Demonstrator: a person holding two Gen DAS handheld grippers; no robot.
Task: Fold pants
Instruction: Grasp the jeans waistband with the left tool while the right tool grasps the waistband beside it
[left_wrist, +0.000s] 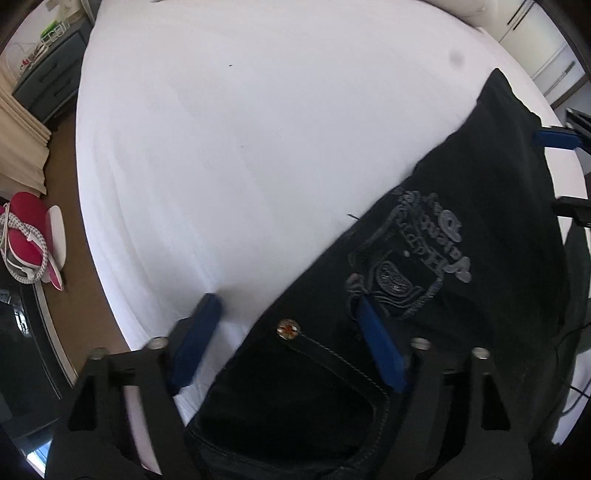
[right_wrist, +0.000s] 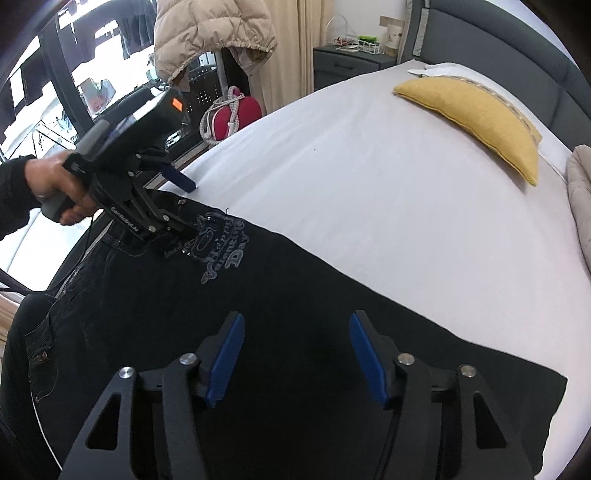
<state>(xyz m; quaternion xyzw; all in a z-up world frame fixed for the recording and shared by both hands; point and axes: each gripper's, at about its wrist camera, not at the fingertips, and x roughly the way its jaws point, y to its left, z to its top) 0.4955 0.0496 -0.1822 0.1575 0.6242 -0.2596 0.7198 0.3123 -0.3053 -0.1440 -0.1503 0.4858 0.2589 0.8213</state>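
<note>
Two claws are shown above one pair of black pants spread on a white bed.

Left wrist view: The left claw (left_wrist: 288, 332) is seen released, its blue fingers (left_wrist: 195, 339) spread wide. One finger lies over the bare bed sheet (left_wrist: 229, 147) at 7 o'clock; the other lies over the pants (left_wrist: 461, 236) at 5 o'clock. The waistband edge falls between the two fingers. A small metal button (left_wrist: 288, 329) is visible on the fabric between them. A grey embroidered crest (left_wrist: 410, 254) is located at 4 o'clock of the frame. The pants extend from 6 o'clock up to 2 o'clock, where a blue finger of the right claw (left_wrist: 557, 138) appears at the fabric edge. A red and white object (left_wrist: 29, 236) is seen on the floor at 9 o'clock.

Right wrist view: The right claw (right_wrist: 295, 350) is seen released, both blue fingers (right_wrist: 227, 354) apart above the pants (right_wrist: 314, 288), with nothing gripped. The pants occupy the lower half of the frame, from 9 o'clock to 4 o'clock. The left claw (right_wrist: 184, 206) is held by a hand (right_wrist: 55, 184) at 10 o'clock, one finger over the sheet, the other down at the crest (right_wrist: 221, 243). A yellow pillow (right_wrist: 476, 118) is seen on the bed (right_wrist: 369, 166) at 1 o'clock. A beige jacket (right_wrist: 214, 33) hangs at 12 o'clock.
</note>
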